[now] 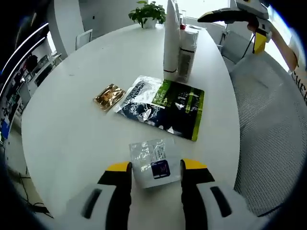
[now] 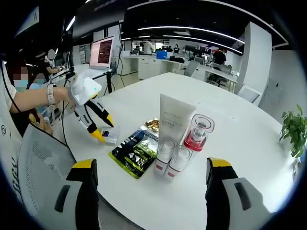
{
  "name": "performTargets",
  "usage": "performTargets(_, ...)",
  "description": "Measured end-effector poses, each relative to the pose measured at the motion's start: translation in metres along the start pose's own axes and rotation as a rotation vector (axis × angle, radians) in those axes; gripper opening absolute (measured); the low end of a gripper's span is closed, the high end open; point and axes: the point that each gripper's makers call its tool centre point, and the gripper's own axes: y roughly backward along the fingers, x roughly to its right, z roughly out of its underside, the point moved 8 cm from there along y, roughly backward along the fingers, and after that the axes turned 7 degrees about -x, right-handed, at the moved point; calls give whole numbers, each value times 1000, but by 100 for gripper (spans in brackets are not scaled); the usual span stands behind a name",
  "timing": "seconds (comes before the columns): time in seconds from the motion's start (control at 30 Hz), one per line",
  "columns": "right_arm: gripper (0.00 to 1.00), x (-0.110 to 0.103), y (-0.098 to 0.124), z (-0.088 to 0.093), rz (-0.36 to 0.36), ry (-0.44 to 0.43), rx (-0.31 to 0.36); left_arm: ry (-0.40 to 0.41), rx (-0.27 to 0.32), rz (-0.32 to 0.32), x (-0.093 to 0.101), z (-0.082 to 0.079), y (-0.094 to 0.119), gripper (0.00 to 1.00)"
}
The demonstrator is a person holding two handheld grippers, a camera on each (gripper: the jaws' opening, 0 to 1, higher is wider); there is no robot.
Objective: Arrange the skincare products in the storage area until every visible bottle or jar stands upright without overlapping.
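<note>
A clear sachet with a purple label (image 1: 154,163) lies flat near the table's front edge. My left gripper (image 1: 156,166) is open, with one yellow-tipped jaw on each side of the sachet; the right gripper view shows this gripper (image 2: 104,127) held by a hand. A tall white tube (image 2: 175,120) stands upright beside a red-and-clear bottle (image 2: 197,134) and two small clear-topped boxes (image 2: 172,158). Flat on the table lie a green-and-black pack (image 1: 180,108), a silver-and-blue pack (image 1: 139,98) and a gold sachet (image 1: 109,96). My right gripper (image 2: 152,164) is open, short of the upright group.
The round white table (image 1: 72,124) carries a potted plant (image 1: 147,12) at its far edge. A grey mesh chair (image 1: 273,120) stands close to the table's right side. The person's arm with a wristband (image 2: 33,98) reaches in. Office desks and monitors (image 2: 101,51) stand behind.
</note>
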Motion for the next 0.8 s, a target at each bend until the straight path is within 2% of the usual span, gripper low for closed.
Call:
performTargets(0.13, 94, 0, 0, 0, 3, 0, -1, -64, -20, 18, 0, 2, -1, 36)
performTargets(0.2, 94, 0, 1, 1, 6, 0, -2, -58, -30, 24, -1, 3, -2, 36)
performTargets(0.33, 94, 0, 2, 2, 7, -3, -8, -114, -17, 70, 1, 3, -4, 36)
performTargets(0.5, 93, 0, 1, 2, 6, -4, -12, -206, -20, 89, 4, 3, -7, 36)
performTargets(0.8, 93, 0, 2, 2, 6, -4, -20, -309, -7, 153, 4, 0, -10, 36)
